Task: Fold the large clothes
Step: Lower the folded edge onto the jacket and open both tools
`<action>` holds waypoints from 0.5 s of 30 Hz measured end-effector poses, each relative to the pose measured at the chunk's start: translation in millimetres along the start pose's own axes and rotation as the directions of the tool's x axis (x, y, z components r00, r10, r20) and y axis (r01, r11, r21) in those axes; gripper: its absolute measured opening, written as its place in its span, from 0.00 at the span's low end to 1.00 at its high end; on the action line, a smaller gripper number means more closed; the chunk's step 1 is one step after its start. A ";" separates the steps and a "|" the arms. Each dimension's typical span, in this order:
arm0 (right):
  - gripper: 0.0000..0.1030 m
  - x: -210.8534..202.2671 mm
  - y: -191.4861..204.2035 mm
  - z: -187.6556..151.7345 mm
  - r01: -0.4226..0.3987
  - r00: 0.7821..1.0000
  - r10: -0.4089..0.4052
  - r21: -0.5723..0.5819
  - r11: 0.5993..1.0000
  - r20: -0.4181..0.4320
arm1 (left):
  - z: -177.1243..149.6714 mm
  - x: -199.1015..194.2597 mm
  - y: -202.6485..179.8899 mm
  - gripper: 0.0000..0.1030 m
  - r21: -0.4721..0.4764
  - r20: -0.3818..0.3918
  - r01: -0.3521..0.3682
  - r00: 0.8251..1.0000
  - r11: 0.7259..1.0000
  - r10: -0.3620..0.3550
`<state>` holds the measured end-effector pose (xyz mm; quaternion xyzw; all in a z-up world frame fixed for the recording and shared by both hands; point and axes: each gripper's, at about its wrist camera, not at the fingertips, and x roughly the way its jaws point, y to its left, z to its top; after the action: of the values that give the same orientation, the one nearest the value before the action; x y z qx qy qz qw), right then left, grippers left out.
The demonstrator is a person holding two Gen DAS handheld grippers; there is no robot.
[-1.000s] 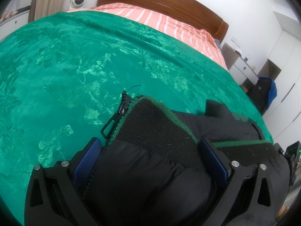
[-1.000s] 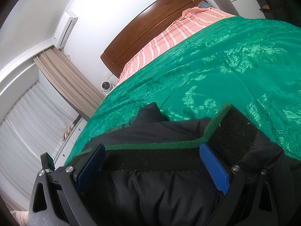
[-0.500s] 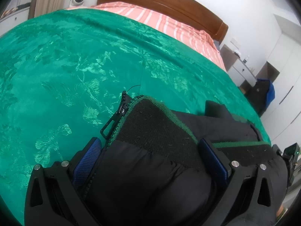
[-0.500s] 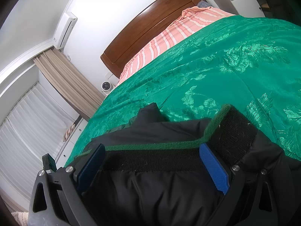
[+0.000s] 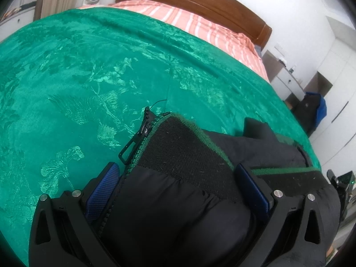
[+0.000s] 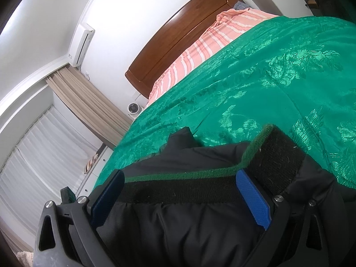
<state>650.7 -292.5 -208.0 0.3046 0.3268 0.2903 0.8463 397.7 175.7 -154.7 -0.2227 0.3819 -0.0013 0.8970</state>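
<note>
My left gripper and right gripper both pinch black jacket hem band — band spans between them, bed open toward 12 o'clock.

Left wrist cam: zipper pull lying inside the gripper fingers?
No, the zipper pull hangs outside the left gripper, beyond its blue pad, over the green bedspread.

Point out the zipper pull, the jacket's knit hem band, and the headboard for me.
zipper pull [image 5: 130,148], left wrist view, on its metal loop.
knit hem band [image 6: 184,190], right wrist view, on the black ribbing between the fingers.
headboard [image 6: 178,37], right wrist view, on its wooden panel.
</note>
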 end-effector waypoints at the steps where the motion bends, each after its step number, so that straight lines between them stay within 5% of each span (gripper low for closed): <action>1: 0.96 -0.2 0.0 0.0 -0.003 1.000 0.003 0.001 1.000 0.001 | 0.1 0.1 0.3 1.00 0.000 0.000 0.000 1.000 1.000 0.000; 10: 0.97 -2.4 -1.0 1.7 -0.031 1.000 0.031 0.020 0.999 0.005 | 1.6 1.8 0.6 1.00 -0.011 -0.021 -0.004 1.000 1.000 0.004; 13: 0.97 7.4 6.0 9.8 0.034 0.997 -0.033 0.011 0.999 -0.072 | 11.4 1.6 -7.4 1.00 -0.012 -0.101 -0.084 0.992 0.996 0.082; 15: 0.97 12.5 22.1 20.4 0.128 0.975 -0.138 -0.063 0.990 -0.175 | 23.6 -9.4 -22.7 0.90 0.006 -0.158 -0.133 0.979 0.991 0.132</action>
<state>666.9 -276.2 -184.8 0.2328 0.4137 0.2676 0.8385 411.0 166.3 -124.8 -0.1979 0.4656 0.0416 0.8616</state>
